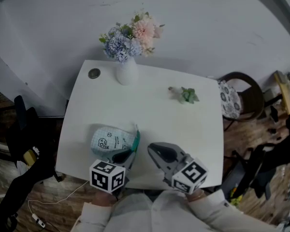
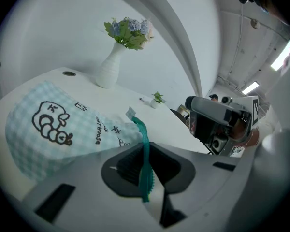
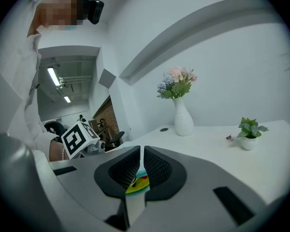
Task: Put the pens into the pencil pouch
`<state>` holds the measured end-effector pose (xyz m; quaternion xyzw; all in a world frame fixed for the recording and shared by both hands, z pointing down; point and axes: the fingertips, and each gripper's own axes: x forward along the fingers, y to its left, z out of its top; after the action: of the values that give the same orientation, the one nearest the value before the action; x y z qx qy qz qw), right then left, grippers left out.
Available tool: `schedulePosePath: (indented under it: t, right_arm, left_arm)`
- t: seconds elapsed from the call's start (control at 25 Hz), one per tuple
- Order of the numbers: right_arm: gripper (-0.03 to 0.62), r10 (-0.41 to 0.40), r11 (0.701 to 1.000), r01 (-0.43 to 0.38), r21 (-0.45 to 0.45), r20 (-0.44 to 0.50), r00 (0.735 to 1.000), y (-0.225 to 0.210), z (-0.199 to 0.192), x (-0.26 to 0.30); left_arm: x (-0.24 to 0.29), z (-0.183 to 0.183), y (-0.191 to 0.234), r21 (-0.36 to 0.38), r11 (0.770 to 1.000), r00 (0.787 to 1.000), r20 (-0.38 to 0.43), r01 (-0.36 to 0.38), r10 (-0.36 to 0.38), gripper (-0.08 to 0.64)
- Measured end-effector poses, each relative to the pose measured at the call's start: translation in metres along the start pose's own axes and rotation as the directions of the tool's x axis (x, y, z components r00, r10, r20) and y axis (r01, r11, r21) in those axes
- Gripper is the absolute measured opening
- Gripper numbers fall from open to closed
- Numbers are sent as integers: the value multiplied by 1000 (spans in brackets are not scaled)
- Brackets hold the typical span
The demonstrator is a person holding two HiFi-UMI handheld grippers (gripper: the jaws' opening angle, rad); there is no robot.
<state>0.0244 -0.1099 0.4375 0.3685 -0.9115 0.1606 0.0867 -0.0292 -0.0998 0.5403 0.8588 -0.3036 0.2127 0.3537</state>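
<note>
Head view: pouch [image 1: 111,140] lies on the surface [image 1: 150,110] by its near edge, long axis left-right, teal zip edge [image 1: 136,140] facing the right gripper [image 1: 152,150].
Left gripper view: left gripper [image 2: 145,164] fingers pinch that zip edge.
Right gripper view: fingers nearly together, 1 small yellow thing [image 3: 135,183] in the gap; grip unclear.

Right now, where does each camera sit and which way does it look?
Head view: on the person's head, looking steeply down at the table, pouch, left gripper, right gripper and sleeves.
Left gripper view: on the left gripper, looking along its jaws, shut on the pouch's zip edge, towards the vase; right gripper at right.
Right gripper view: on the right gripper, facing the vase; jaws closed on a colourful thing; left gripper's marker cube at left.
Shared: both gripper views see the vase and small plant.
</note>
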Motion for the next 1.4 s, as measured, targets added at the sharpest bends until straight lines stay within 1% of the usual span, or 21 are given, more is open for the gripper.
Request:
schedulePosePath:
  t: [0.12, 0.24, 0.36, 0.52, 0.6, 0.72, 0.8, 0.96, 1.08, 1.24, 1.4]
  right_arm:
    - [28, -9, 1000, 9, -3, 7, 1000, -2, -1, -4]
    - [28, -24, 1000, 24, 19, -10, 1000, -3, -4, -8]
    - [28, -16, 1000, 17, 14, -19, 1000, -1, -4, -10]
    - [28, -28, 999, 30, 30, -58, 998, -7, -12, -11]
    - [28, -6, 1000, 9, 27, -79, 997, -5, -16, -10]
    - [28, 37, 998, -32, 45, -124, 992, 0, -23, -8]
    - [28, 61, 998, -56, 41, -137, 989, 6, -23, -5]
    - [28, 100, 993, -107, -45, -149, 984, 22, -19, 1]
    - [22, 124, 984, -144, -108, -176, 977, 34, -16, 3]
    - [21, 181, 967, -216, -133, -235, 955, 54, -13, 6]
    - [17, 201, 957, -247, -153, -266, 943, 62, -11, 6]
  left_arm:
    - [3, -3, 1, -4, 1000, 1000, -6, 0, 0, 37]
    - [4, -4, 0, -3, 1000, 1000, -8, -1, 1, 37]
    - [5, -3, -2, 20, 1000, 1000, -15, -14, 14, 37]
    - [2, 0, -4, 50, 998, 1000, -9, -26, 27, 40]
    - [0, 1, -5, 59, 998, 999, -2, -32, 32, 52]
    - [-4, 4, -7, 76, 996, 999, 11, -39, 38, 64]
    - [-8, 7, -10, 92, 995, 999, 22, -41, 39, 67]
    - [-20, 16, -17, 124, 991, 997, 64, -54, 47, 66]
    - [-33, 21, -26, 137, 990, 995, 94, -35, 22, 66]
    - [-54, 31, -34, 152, 988, 988, 155, -33, 9, 34]
    - [-72, 36, -40, 164, 986, 982, 191, -33, 1, 21]
